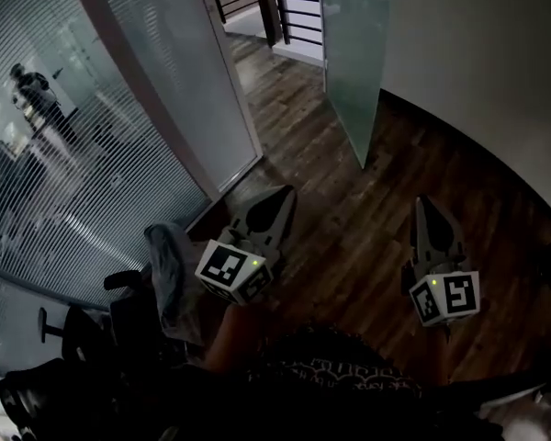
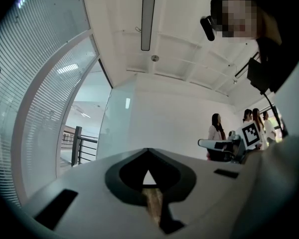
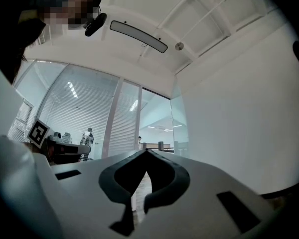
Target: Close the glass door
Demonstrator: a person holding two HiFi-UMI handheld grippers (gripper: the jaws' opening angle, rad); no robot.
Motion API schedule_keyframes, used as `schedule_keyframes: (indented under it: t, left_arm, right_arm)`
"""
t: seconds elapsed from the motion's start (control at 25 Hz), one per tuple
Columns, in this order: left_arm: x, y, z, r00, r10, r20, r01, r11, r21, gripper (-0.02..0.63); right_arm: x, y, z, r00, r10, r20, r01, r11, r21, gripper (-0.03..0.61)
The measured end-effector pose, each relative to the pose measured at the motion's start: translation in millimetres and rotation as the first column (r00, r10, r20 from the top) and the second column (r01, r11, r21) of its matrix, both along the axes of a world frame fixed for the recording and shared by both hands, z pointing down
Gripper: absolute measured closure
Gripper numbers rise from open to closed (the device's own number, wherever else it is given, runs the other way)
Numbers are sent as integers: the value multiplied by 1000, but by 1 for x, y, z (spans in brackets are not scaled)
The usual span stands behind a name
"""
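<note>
The frosted glass door [image 1: 354, 62] stands open, swung back along the white wall on the far right of the doorway. It also shows as a pale panel, the glass door [image 2: 117, 128] in the left gripper view and the glass door [image 3: 180, 126] in the right gripper view. My left gripper [image 1: 280, 196] is shut and empty, pointing at the doorway from well short of it. My right gripper [image 1: 425, 202] is likewise shut with nothing held, level with the left one and apart from the door. In both gripper views the tips of the left gripper [image 2: 148, 151] and right gripper [image 3: 147, 152] meet.
A striped glass partition [image 1: 83, 136] with a grey frame post [image 1: 230, 81] bounds the left. A dark railing [image 1: 289, 7] stands beyond the doorway. An office chair [image 1: 156, 292] is at my lower left. A curved white wall [image 1: 496, 72] runs on the right. Several people [image 2: 217, 131] stand behind.
</note>
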State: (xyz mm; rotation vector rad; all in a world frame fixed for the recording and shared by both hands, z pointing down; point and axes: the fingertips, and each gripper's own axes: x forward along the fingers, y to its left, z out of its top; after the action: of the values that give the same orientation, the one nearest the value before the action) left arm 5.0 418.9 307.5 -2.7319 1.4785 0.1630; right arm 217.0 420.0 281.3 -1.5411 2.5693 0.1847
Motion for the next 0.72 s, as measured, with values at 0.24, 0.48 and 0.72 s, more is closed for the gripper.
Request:
schedule_keyframes:
  t: [0.24,0.48,0.72]
  left_arm:
    - [8,2,-16,1000,3,-25,-1,998,62,612]
    - [27,9,-34,999,40,-17,-36,978,205,612]
    - [48,13,-39,995,100,-29,-90,964,249,612]
  right_arm:
    - [1,-3,5,1000,-9,17,10,1000,-19,575]
    - [19,-13,12,999,-14,50,16,999,-49,577]
    - [29,-20,16,1000,-17,20,18,998,-64,575]
